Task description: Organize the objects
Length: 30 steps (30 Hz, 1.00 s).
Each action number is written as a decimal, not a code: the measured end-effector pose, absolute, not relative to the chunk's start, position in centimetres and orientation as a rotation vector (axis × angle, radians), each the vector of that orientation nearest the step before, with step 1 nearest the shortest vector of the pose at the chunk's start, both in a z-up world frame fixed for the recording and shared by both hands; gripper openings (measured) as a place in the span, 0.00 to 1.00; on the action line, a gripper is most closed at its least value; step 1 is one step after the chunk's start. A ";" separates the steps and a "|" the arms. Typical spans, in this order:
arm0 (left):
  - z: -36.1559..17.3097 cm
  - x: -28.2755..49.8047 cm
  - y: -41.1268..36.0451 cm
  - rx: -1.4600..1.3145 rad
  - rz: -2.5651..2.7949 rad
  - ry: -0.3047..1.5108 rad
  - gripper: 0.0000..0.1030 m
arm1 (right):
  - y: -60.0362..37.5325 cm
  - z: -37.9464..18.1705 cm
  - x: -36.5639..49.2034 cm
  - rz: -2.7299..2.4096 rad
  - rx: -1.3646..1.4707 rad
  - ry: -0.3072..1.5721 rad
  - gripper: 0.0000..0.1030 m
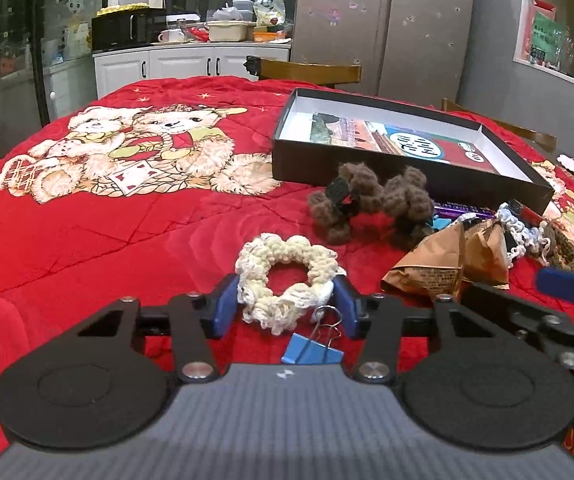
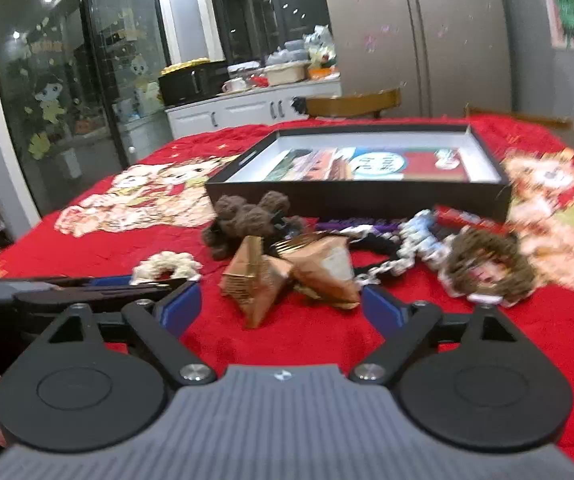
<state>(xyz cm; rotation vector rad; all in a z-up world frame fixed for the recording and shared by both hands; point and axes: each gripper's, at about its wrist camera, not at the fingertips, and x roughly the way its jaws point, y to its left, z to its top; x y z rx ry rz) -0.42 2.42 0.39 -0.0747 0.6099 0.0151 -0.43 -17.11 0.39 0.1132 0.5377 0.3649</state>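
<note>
My main concern is the cream scrunchie (image 1: pixel 285 280): it is soft and loosely knitted, so if I lift before the left gripper (image 1: pixel 285 300) has a firm bite, the yarn may slip out or stretch and drag. A blue binder clip (image 1: pixel 313 350) lies just behind the scrunchie, near the gripper body, and its wire handle touches or overlaps the scrunchie's near edge; I judge that it could snag and ride up with the lift. The left fingers (image 1: pixel 225 300) stand at a moderate gap, with both blue pads against the scrunchie's two sides; I cannot tell whether they press it or only touch it. The scrunchie rests on the red quilt (image 1: pixel 127 232), toward its near edge, well short of the open black box (image 1: pixel 367 168), which I take as the destination. On the right side, the right gripper (image 2: pixel 281 308) is spread wide and holds nothing; it sits low just in front of the brown paper packets (image 2: pixel 287 276). That view is blurred, so an advance made now could nudge the packets into the neighbouring pile of brown and white scrunchies.
</note>
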 end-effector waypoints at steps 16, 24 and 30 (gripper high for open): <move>0.2 0.3 3.6 -0.151 0.023 0.607 0.54 | -16.7 -0.3 2.3 0.446 0.280 0.628 0.73; 0.1 0.9 2.6 -0.080 0.040 0.622 0.54 | -16.3 -1.0 4.1 0.393 0.330 0.643 0.70; 0.1 1.2 2.0 -0.028 0.049 0.627 0.54 | -15.8 -1.0 4.2 0.362 0.303 0.635 0.71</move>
